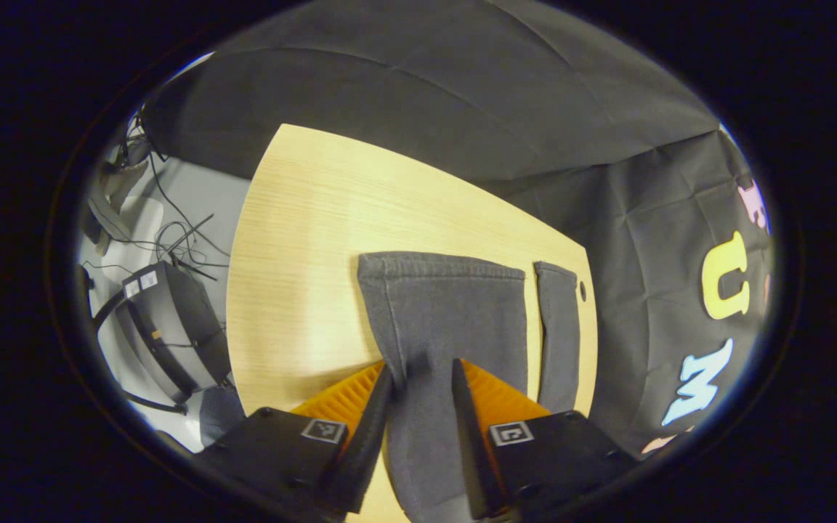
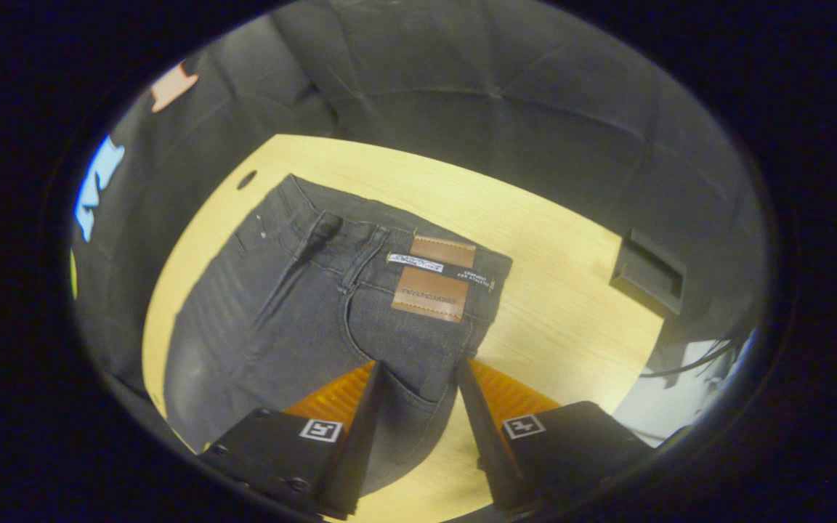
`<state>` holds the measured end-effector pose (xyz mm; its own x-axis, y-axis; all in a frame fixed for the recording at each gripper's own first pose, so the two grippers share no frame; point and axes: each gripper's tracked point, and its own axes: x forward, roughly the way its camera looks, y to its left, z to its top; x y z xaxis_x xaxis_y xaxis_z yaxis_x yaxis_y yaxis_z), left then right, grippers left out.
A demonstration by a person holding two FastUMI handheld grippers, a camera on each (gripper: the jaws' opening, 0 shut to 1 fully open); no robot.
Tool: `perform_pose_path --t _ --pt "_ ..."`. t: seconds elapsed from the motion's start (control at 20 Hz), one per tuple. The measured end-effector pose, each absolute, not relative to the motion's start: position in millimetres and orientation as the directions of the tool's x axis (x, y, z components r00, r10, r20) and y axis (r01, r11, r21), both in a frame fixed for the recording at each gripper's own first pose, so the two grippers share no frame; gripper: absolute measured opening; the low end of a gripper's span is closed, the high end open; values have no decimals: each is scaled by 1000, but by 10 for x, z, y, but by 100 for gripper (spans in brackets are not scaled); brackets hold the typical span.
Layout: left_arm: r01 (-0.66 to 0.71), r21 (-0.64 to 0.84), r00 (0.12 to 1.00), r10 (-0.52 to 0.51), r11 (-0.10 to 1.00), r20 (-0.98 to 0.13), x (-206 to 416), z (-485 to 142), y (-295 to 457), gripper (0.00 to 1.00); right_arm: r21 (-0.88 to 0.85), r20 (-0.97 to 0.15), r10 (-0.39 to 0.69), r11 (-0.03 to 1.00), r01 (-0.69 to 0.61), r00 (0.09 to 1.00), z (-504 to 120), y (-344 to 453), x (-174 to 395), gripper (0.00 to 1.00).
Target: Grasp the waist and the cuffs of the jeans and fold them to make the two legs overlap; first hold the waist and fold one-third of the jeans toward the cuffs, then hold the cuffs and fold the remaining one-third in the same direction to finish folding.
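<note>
Dark grey jeans lie flat on the light wooden table [image 1: 302, 240]. In the left gripper view the two legs run away from me, the near cuff [image 1: 440, 265] and the far cuff [image 1: 556, 272] side by side with a strip of table between. My left gripper [image 1: 422, 370] is open, its fingers either side of the near leg, just over the cloth. In the right gripper view the waist [image 2: 389, 247] with its brown leather patch [image 2: 429, 290] lies ahead. My right gripper [image 2: 418, 367] is open over the hip of the jeans [image 2: 280, 319], near the table's front edge.
A round cable hole [image 1: 583, 291] sits in the table beside the far cuff. Off the table's left side, a black device [image 1: 171, 327] and loose cables [image 1: 179, 240] lie on the floor. A black box [image 2: 647, 272] stands by the table's right end.
</note>
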<state>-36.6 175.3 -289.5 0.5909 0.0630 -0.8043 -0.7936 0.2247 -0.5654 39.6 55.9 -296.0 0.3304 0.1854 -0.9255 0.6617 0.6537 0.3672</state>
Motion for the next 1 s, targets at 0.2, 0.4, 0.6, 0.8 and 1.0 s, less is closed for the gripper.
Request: perform_pose_path --t 0.2,0.4,0.6,0.8,1.0 --pt "-778 -595 612 29 200 -790 -394 -2936 1763 15 429 -897 224 651 626 382 -2950 616 502 34" --pt "-764 -613 620 -32 203 -784 -408 -2961 1754 11 580 -814 348 504 640 465 -2940 620 487 10" --pt "-737 -663 659 -78 129 -748 -273 -2820 1699 8 713 -690 452 294 636 565 -2843 571 495 4" --pt "-697 -716 709 -106 50 -697 -169 -2551 1655 8 781 -605 512 234 579 609 -2633 485 485 4" --pt "-676 -736 732 -166 -47 -661 -76 -2168 1625 9 864 -472 583 156 479 661 -2150 321 664 4"
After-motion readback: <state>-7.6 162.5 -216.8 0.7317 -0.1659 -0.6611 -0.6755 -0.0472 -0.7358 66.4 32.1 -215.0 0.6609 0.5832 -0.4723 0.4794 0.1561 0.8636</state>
